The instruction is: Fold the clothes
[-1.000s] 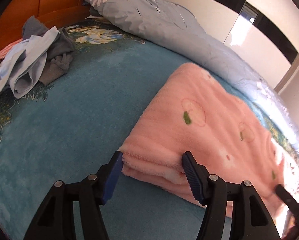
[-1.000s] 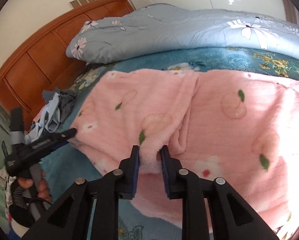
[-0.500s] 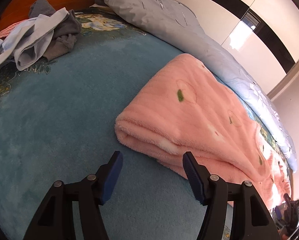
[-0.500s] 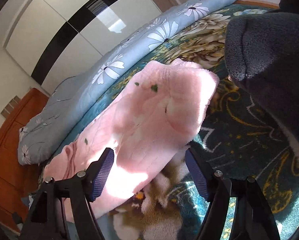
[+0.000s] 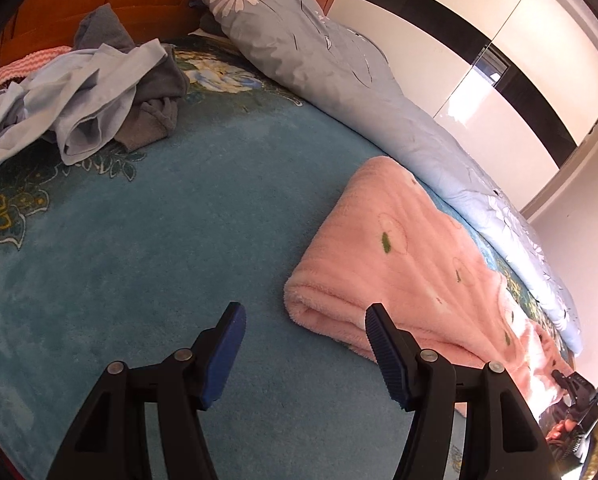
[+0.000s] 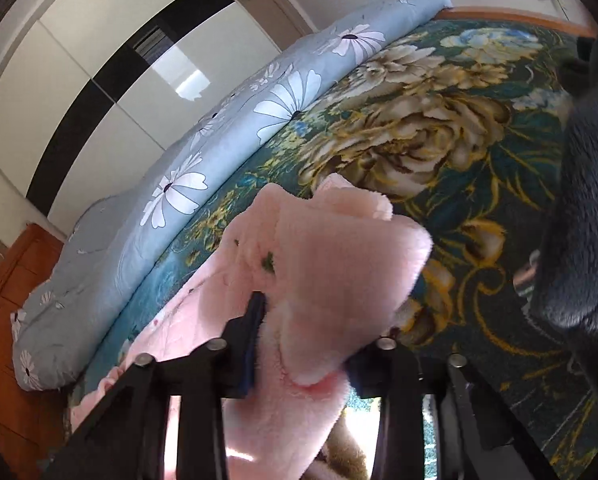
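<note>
A pink fleece garment [image 5: 399, 264] with small green marks lies folded lengthwise on the teal floral bedspread [image 5: 159, 248]. My left gripper [image 5: 303, 336] is open and empty, hovering just in front of the garment's rolled near end. In the right wrist view the far end of the garment [image 6: 339, 272] bulges up between the jaws of my right gripper [image 6: 319, 344]. Those jaws stand wide apart, with the fleece lying in the gap; the right fingertip is hidden by cloth.
A heap of light blue and grey clothes [image 5: 87, 92] lies at the far left by the wooden headboard [image 5: 51, 4]. A grey-blue flowered duvet [image 5: 339, 72] runs along the far side. A dark grey fleece mass [image 6: 579, 220] fills the right wrist view's right edge.
My left gripper has drawn back from the garment's near end. My right gripper let go of the fold, opened wide, and moved to the garment's far end, which now sits between its jaws.
</note>
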A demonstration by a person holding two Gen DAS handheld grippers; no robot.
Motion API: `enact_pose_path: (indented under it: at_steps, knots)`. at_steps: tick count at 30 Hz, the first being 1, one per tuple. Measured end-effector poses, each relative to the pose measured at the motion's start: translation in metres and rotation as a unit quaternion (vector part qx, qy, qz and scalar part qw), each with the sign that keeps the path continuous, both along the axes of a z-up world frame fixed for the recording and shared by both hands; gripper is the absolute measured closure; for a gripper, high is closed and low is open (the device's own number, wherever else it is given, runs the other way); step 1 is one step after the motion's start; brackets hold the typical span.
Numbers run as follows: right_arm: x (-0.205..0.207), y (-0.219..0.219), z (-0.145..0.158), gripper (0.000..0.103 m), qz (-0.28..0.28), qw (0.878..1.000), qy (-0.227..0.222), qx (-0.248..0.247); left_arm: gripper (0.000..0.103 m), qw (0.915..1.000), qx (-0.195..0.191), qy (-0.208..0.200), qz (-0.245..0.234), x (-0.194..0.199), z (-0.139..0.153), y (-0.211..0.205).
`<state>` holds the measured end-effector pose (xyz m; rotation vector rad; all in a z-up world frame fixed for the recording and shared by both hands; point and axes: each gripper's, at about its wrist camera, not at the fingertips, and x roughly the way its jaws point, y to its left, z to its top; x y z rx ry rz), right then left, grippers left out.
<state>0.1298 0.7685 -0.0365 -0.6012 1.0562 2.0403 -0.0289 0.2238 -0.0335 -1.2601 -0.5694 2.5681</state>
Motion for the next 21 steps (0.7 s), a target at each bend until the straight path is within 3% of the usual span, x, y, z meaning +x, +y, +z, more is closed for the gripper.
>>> enact_pose_path:
  at_steps: [2,8,11,13,15,19,21]
  knots:
    - [-0.004,-0.002,0.000,0.075,0.019,0.999,-0.039,-0.006,0.037,1.0000,0.008,-0.004,-0.001,-0.001,-0.005,-0.010]
    - [0.027,-0.038,0.030,0.059,0.037,0.997,-0.043,0.051,0.037,0.9998,0.017,-0.013,0.003,-0.006,-0.015,-0.035]
    - [0.026,-0.048,0.057,0.055,0.079,0.988,-0.074,0.106,0.037,0.9997,0.017,-0.015,0.004,-0.006,-0.018,-0.040]
    - [0.012,-0.034,0.067,0.046,0.118,0.982,-0.088,0.121,0.037,0.9996,0.019,-0.019,0.002,-0.006,-0.018,-0.038]
    - [-0.003,-0.018,0.076,0.045,0.157,0.973,-0.102,0.133,0.037,0.9996,0.017,-0.021,0.001,-0.005,-0.018,-0.035]
    - [-0.040,0.038,0.053,0.044,0.202,0.968,-0.138,0.045,0.037,0.9997,0.007,-0.018,0.015,0.001,-0.014,-0.032]
    - [-0.051,0.062,0.037,0.044,0.195,0.969,-0.151,0.004,0.037,0.9995,0.010,-0.016,0.024,0.004,-0.011,-0.032]
